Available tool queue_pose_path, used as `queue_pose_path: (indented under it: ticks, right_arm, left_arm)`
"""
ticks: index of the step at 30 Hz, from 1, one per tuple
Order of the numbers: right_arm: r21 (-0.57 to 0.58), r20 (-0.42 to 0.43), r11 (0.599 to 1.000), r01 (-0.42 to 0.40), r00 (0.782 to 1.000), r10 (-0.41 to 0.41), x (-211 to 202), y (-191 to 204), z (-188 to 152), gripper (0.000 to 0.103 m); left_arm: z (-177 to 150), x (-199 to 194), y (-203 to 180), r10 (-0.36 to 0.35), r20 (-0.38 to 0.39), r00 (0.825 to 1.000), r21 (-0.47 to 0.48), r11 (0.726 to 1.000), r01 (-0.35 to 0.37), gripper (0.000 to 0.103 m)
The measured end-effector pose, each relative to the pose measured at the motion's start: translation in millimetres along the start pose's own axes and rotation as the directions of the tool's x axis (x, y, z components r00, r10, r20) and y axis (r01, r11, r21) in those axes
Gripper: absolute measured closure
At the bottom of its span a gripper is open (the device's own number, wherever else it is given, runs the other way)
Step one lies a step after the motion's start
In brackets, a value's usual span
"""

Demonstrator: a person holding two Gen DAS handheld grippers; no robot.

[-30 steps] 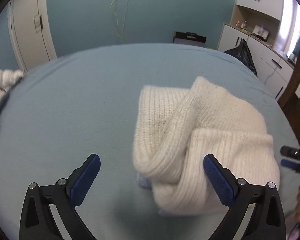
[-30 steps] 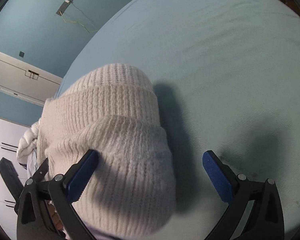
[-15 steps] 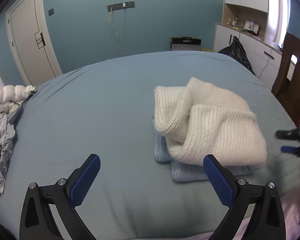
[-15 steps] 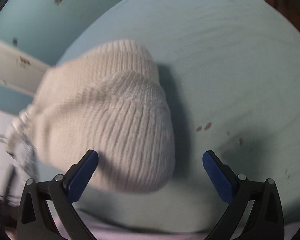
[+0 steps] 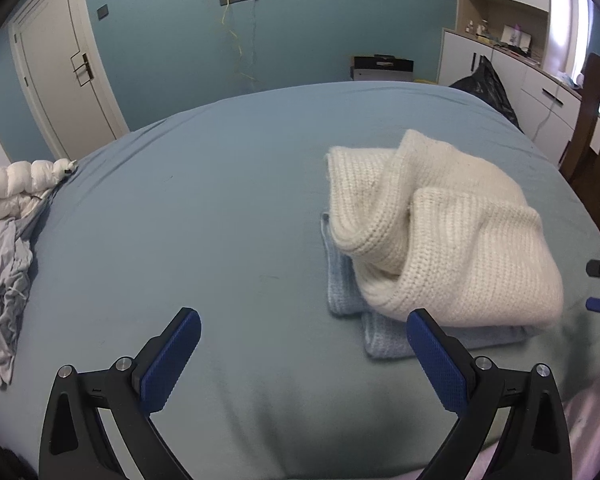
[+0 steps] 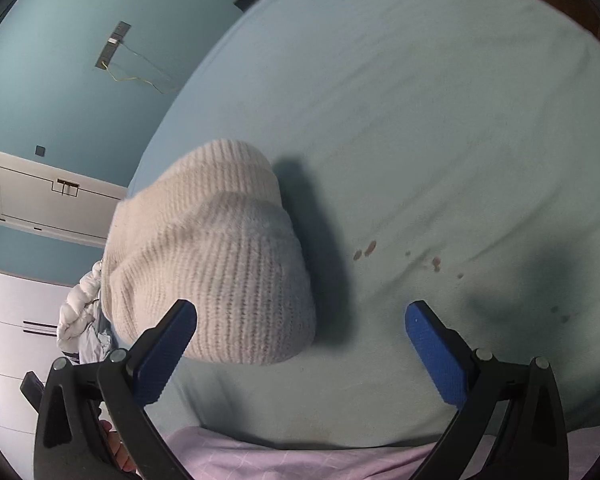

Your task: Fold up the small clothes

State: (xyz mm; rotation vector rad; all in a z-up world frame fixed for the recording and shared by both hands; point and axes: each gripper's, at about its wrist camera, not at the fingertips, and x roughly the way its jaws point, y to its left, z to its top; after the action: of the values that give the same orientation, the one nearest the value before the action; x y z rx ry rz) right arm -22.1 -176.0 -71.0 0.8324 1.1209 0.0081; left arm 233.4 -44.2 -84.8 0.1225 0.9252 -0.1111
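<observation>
**Both jaws released, cream knit left on the stack**

At the far left of my left wrist view, a heap of unfolded clothes (image 5: 4, 264) sits at the edge of the bed (image 5: 188, 232), with a white puffy piece above it. Lower left to lower centre, my left gripper (image 5: 303, 354) has its jaws spread wide with nothing between them. A second ago the knit filled much of this view from close up; now I have pulled back and see more of the bed.

Right of centre, the cream knit garment (image 5: 440, 240) lies folded on top of a light blue knit piece (image 5: 374, 338), whose edges peek out beneath it at the near side. At the right edge, a sliver of the other tool shows.

In my right wrist view, the cream knit sits centre left and my right gripper (image 6: 302, 350) is likewise spread and empty, further off than before.

I judge this garment finished and stacked; the heap at the left is likely next.
</observation>
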Motion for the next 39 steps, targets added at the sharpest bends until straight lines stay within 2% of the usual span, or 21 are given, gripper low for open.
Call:
queue_pose_path:
  ticks: [3, 9, 13, 17, 20, 24, 27, 30, 36, 39]
  right_arm:
    - [-0.033, 0.005, 0.999, 0.017, 1.0, -0.016, -8, -5, 3, 0.001]
    - [-0.084, 0.008, 0.996, -0.033, 0.999, 0.034, -30, -18, 14, 0.001]
    - [-0.076, -0.015, 0.995, -0.069, 0.998, 0.068, -31, -27, 27, 0.001]
    - [-0.046, -0.049, 0.991, -0.128, 0.991, 0.126, -15, -28, 42, 0.001]
    - [-0.015, -0.094, 0.979, -0.202, 0.975, 0.199, 5, -28, 48, 0.001]
    - [0.029, -0.15, 0.954, -0.299, 0.942, 0.3, 33, -31, 60, 0.001]
    - [0.129, -0.202, 0.936, -0.328, 0.915, 0.348, 60, -44, 58, 0.001]
    - [0.176, -0.191, 0.907, -0.384, 0.89, 0.414, 73, -53, 51, 0.001]
    - [0.224, -0.196, 0.875, -0.429, 0.86, 0.472, 81, -65, 49, 0.0]
    - [0.226, -0.204, 0.871, -0.435, 0.854, 0.48, 81, -67, 49, 0.0]
  left_arm:
    - [2, 5, 3, 0.017, -0.003, 1.0, -0.013, 1.0, -0.018, 0.0]
    - [3, 15, 13, 0.032, -0.008, 0.999, -0.052, 0.998, -0.033, 0.0]
    - [4, 23, 18, 0.06, -0.017, 0.998, -0.048, 0.997, -0.06, 0.0]
    - [6, 28, 22, 0.075, -0.019, 0.997, -0.047, 0.996, -0.075, 0.0]
    - [6, 31, 25, 0.068, -0.025, 0.997, -0.05, 0.996, -0.069, 0.0]
    - [8, 34, 28, 0.062, -0.028, 0.998, -0.051, 0.997, -0.064, 0.0]
    - [11, 36, 29, 0.043, -0.025, 0.999, -0.05, 0.998, -0.045, 0.0]
    - [15, 39, 34, 0.01, -0.021, 1.0, -0.07, 0.998, -0.011, 0.0]
    - [18, 45, 36, -0.005, 0.022, 1.0, -0.102, 0.995, 0.007, 0.0]
    - [24, 41, 39, -0.086, 0.059, 0.995, -0.138, 0.986, 0.094, 0.0]
